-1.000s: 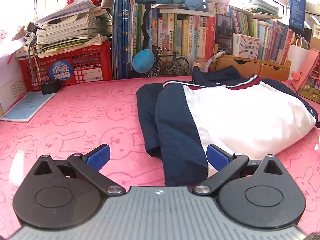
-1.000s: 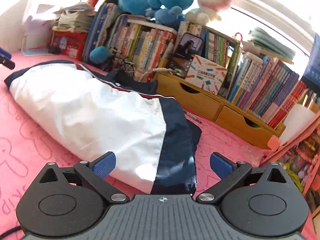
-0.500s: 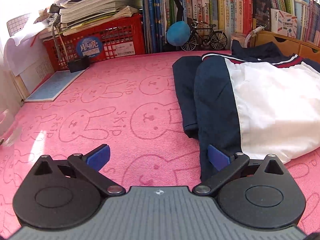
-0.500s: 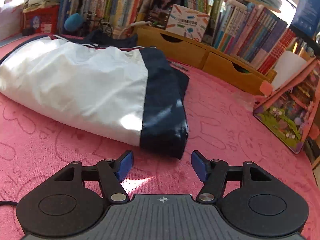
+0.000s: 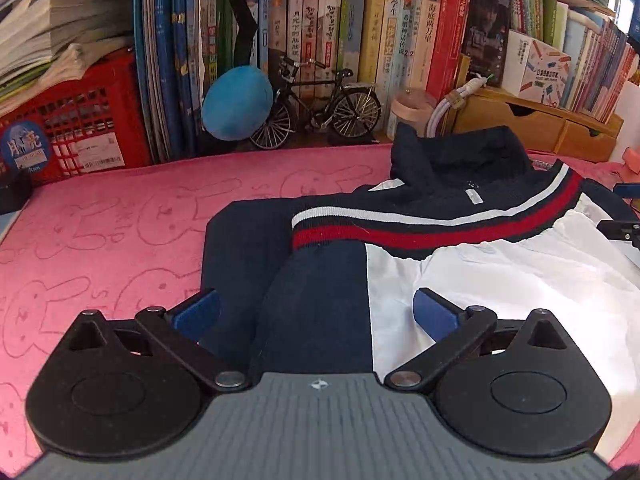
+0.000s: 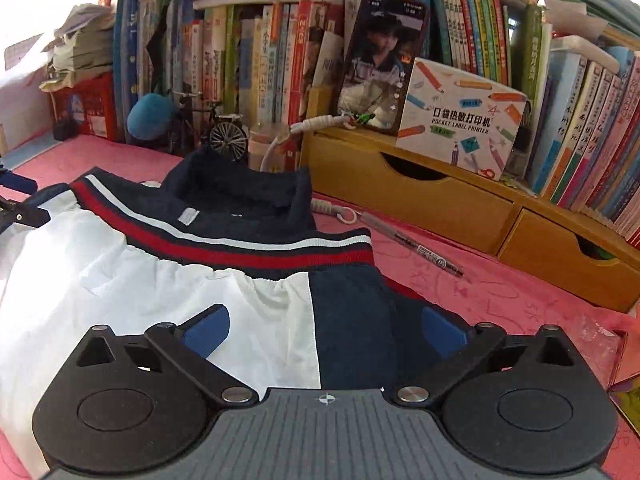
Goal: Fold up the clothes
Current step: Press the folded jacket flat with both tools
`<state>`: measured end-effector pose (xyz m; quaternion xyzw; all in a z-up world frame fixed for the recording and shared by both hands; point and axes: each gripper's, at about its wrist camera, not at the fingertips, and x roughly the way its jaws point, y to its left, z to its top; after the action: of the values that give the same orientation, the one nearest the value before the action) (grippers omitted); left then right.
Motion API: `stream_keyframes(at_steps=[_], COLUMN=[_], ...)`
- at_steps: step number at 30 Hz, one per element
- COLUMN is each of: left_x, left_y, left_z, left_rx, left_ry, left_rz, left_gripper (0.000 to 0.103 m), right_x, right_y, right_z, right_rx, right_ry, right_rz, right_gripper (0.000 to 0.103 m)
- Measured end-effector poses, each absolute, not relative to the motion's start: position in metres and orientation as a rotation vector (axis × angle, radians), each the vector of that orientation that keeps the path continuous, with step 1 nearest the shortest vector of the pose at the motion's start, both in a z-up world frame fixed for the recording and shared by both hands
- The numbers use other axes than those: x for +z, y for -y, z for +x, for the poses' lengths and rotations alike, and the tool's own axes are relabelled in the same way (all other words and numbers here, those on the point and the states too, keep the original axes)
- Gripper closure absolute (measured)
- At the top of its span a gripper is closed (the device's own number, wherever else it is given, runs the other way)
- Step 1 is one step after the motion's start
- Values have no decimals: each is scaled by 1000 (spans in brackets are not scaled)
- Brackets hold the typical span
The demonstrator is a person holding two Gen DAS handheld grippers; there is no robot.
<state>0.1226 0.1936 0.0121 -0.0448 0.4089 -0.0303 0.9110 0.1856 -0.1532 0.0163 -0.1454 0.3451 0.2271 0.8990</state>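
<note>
— What covers the table? A pink towelling cloth [image 5: 100, 216], matt and nubby, printed with rabbit outlines.

— And the jacket [image 6: 120, 280]? Smooth, faintly shiny white fabric, matt navy panels, a ribbed knit band in red and white.

— The rest? A red plastic crate [image 5: 80, 128], latticed; a plain matt wooden drawer unit [image 6: 440, 204]; a glossy card box [image 6: 460, 120]; matt black plastic gripper [image 5: 316, 312] arms with bright metal pins.
</note>
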Motion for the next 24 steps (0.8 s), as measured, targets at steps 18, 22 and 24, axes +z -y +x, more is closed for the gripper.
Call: stream_keyframes(at_steps=[18, 22, 24], left_x=[34, 48, 43], left_y=[-219, -187, -170], left_z=[120, 99, 104], left_rx=[80, -72, -84], left_ry=[-603, -585, -624], left_rz=[-84, 42, 115], left_gripper=[31, 0, 0], right_x=[7, 28, 33], right_y=[205, 196, 183], right_z=[168, 134, 123], right_rx=[344, 483, 541], right_ry=[-552, -459, -460], right_rz=[-116, -173, -195], right_gripper=[0, 0, 0])
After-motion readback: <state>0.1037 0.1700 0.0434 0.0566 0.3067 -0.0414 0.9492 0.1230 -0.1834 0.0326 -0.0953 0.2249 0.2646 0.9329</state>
